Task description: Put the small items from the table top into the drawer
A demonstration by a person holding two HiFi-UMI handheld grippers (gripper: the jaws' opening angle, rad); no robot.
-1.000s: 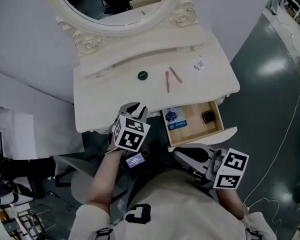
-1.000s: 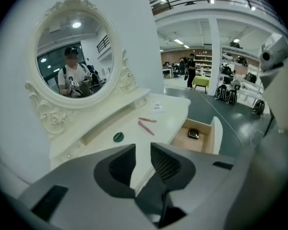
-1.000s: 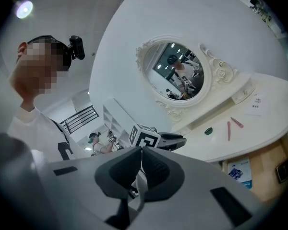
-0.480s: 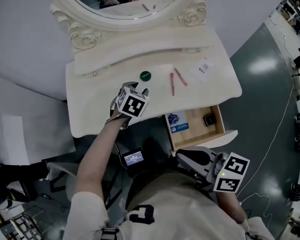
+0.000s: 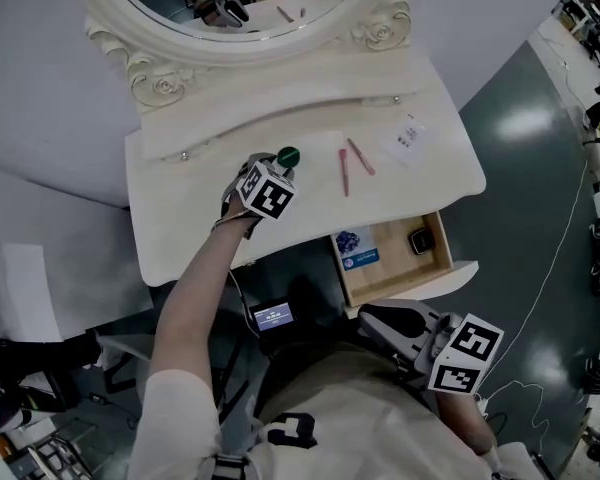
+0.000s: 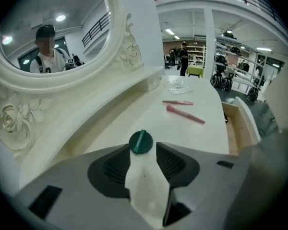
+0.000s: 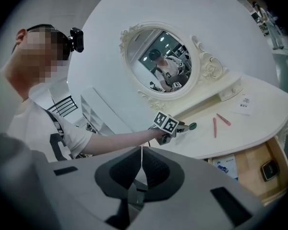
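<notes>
Wide tabletop (image 5: 180, 218) surrounds green cap (image 6: 140, 143) at left gripper's (image 6: 143, 151) just-opened fingers, right gripper's (image 7: 140, 150) fingers pressed together.

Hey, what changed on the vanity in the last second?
The left tongs moved from the front edge of the table up across the top to the green disc, their jaws having just opened; the disc sits at their tips, ungripped. The right tongs stayed shut by the person's body; the pink sticks, packet and open drawer stayed put.
</notes>
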